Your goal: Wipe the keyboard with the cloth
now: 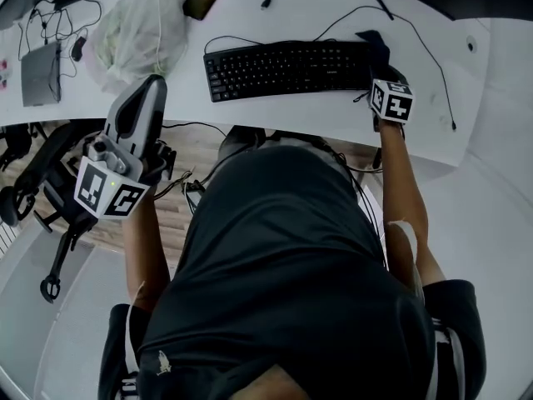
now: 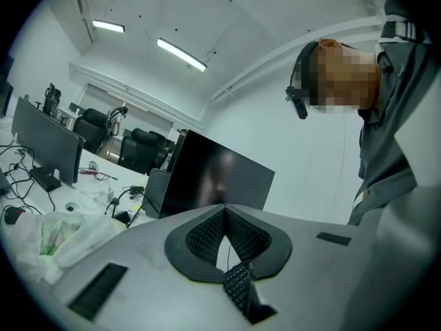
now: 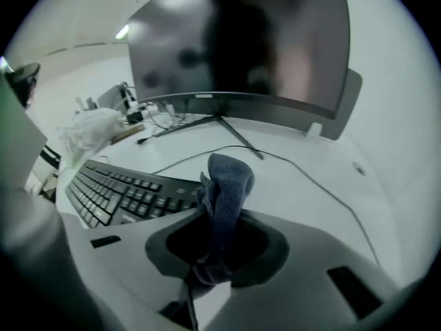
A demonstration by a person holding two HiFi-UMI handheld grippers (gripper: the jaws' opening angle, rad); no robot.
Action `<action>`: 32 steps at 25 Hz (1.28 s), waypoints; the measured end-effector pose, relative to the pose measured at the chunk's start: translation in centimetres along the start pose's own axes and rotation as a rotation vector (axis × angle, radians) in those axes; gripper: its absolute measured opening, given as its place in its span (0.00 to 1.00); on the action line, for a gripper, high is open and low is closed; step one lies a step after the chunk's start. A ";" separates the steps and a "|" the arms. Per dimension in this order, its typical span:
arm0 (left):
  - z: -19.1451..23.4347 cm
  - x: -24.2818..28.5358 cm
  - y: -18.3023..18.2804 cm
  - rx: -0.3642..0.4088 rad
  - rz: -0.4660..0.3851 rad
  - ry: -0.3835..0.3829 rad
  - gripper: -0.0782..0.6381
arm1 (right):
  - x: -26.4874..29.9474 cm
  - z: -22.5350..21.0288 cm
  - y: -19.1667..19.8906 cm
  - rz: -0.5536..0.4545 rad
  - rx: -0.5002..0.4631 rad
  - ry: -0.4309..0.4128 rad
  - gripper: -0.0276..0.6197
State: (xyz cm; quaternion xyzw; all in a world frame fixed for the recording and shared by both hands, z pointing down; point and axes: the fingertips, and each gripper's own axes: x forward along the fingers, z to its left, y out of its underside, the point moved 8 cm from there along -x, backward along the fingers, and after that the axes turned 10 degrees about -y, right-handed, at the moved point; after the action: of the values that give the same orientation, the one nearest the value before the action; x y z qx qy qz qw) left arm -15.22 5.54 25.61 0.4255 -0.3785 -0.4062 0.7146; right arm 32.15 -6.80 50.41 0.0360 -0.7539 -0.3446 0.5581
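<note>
Found keyboard (image 1: pixel 287 69) lying flat along front edge of worktop (image 1: pixel 250 115), right of middle. Noted cloth (image 3: pixel 224 185) bunched and pinched fast in right tongs (image 3: pixel 219 250), with a tuft poking past the tips, at keyboard's right end. Could not confirm contact. Judged as set up to begin wiping from that end. Logged left tongs (image 2: pixel 224 216) closed with nothing between, held off the worktop's front edge, probably parked out of the way. Saw plastic bag (image 1: pixel 137 32) toward left end, well apart from keyboard.

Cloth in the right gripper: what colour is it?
Dark blue, with a fine textured weave. The cloth shows best in the right gripper view.
</note>
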 end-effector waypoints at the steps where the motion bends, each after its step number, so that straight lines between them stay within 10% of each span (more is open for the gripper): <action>1: 0.0 0.3 0.2 -0.005 0.004 -0.001 0.12 | -0.5 -1.0 -0.3 -0.004 0.018 0.050 0.17; 8: -1.2 3.5 -0.3 0.011 0.023 0.056 0.12 | 3.8 6.0 -3.4 -0.024 -0.189 -0.218 0.17; 15: -0.2 3.6 -0.5 0.008 0.029 0.013 0.12 | -0.1 -3.7 -2.6 0.016 -0.046 0.074 0.17; 24: -0.7 6.1 -0.4 0.018 0.039 0.056 0.12 | -5.0 -0.8 -8.8 -0.349 0.109 -0.132 0.17; 32: 0.7 5.9 -0.6 0.029 0.025 0.022 0.12 | -10.5 0.9 -15.3 -0.517 0.015 -0.189 0.17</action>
State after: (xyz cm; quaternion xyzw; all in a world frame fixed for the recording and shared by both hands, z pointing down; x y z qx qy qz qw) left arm -13.73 -0.21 26.42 0.4357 -0.3818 -0.3871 0.7173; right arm 30.22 -13.35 33.17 0.1989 -0.7709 -0.4719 0.3788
